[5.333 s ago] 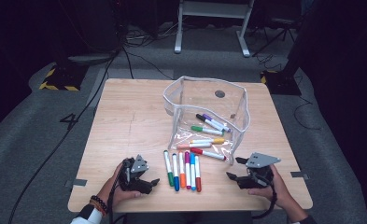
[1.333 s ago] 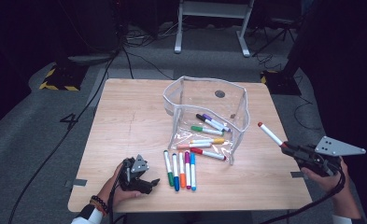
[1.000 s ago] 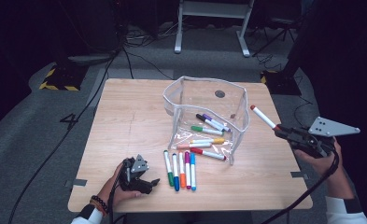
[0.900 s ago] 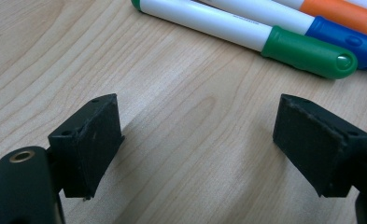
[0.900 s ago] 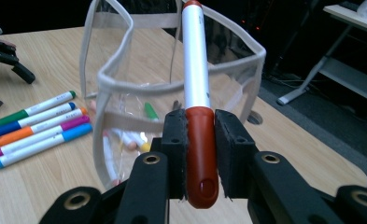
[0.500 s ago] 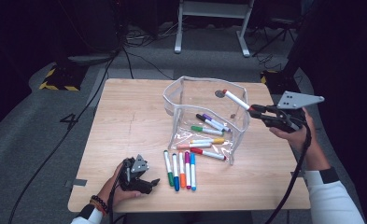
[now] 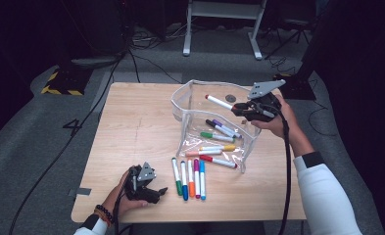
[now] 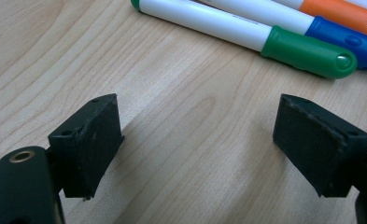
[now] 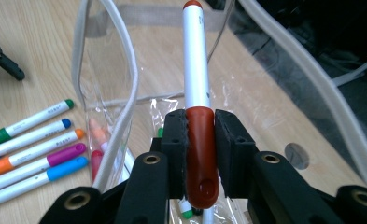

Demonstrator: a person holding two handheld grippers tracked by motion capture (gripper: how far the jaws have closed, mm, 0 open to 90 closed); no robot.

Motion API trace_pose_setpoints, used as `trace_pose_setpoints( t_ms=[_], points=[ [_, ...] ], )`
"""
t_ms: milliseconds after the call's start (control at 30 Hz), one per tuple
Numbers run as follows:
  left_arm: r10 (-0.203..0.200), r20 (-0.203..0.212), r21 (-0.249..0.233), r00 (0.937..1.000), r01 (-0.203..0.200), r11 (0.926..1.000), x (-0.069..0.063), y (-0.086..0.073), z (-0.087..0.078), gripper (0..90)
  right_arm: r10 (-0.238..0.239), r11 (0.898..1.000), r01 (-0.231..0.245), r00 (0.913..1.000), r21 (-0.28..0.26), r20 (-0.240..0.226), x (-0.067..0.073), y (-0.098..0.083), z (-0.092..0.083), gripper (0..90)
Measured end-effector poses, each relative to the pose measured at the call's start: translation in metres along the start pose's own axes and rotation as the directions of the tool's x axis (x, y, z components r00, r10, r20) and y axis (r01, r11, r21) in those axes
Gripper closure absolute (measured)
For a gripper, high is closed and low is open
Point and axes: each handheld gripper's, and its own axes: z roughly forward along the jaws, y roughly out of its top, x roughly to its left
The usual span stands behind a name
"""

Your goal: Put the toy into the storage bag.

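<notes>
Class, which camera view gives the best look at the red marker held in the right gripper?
The right gripper view: the red marker stands close up, its red cap clamped between the right gripper jaws, over the clear pouch. The high view shows it small, above the pouch.

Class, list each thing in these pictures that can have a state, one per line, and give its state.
Pouch: open, mouth up, standing on the table.
Red marker: capped, clamped at its cap, held over the pouch.
Markers in pouch: capped, lying flat.
Five markers: capped, lying side by side on the table.
Right gripper: shut on the red marker.
Left gripper: open, empty, resting low over the table.
</notes>
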Motion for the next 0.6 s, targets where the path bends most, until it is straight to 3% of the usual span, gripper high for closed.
trace_pose_setpoints(
  t_ms=[167, 200, 400, 500, 600],
  points=[
    [0.001, -0.001, 0.0, 1.0, -0.001, 1.0, 0.0, 0.0, 0.0, 15.6, 0.01, 0.998, -0.008, 0.9995, 0.057, -0.031, -0.002, 0.002, 0.014, 75.1],
    [0.0, 0.0, 0.0, 1.0, 0.0, 1.0, 0.0, 0.0, 0.0, 15.6, 0.009, 0.995, -0.004, 0.9987, 0.096, -0.051, -0.003, 0.001, 0.02, 75.1],
    [0.0, -0.001, 0.0, 1.0, 0.0, 1.0, 0.0, 0.0, 0.0, 15.6, 0.016, 0.984, -0.002, 0.9966, 0.177, -0.081, -0.004, -0.003, 0.027, 75.1],
    [0.0, 0.0, 0.0, 1.0, 0.0, 1.0, 0.0, 0.0, 0.0, 15.6, -0.008, 0.975, 0.041, 0.9884, 0.218, -0.152, 0.001, -0.006, 0.031, 75.0],
    [-0.001, 0.0, -0.001, 1.0, 0.001, 1.0, 0.0, 0.0, 0.0, 15.6, -0.011, 0.964, 0.061, 0.9823, 0.26, -0.187, 0.004, -0.007, 0.033, 75.0]
  ],
)
